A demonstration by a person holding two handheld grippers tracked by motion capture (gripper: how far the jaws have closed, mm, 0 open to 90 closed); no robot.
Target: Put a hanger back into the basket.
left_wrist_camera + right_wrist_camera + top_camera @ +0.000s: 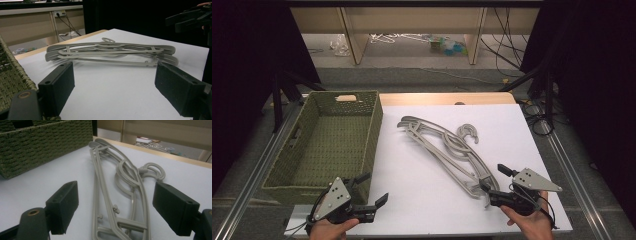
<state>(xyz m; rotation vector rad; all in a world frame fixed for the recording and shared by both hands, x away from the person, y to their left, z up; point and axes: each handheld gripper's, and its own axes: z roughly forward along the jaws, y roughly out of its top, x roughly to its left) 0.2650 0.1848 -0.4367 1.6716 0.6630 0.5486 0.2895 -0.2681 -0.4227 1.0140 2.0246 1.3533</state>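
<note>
Seen from above: right hand-held gripper point(493, 182) open astride the grey hangers' point(447, 150) end; left hand-held gripper point(374, 189) open beside the woven basket point(371, 145)

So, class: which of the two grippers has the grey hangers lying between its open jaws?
The right gripper: the hangers lie between its jaws; the left gripper faces bare tabletop.

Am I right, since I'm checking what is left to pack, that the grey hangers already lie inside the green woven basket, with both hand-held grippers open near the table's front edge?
Not quite. The high view shows the grey hangers lying on the white table, right of the green woven basket, which holds nothing. The rest stands: the left hand-held gripper and the right hand-held gripper are open near the front edge.
</note>
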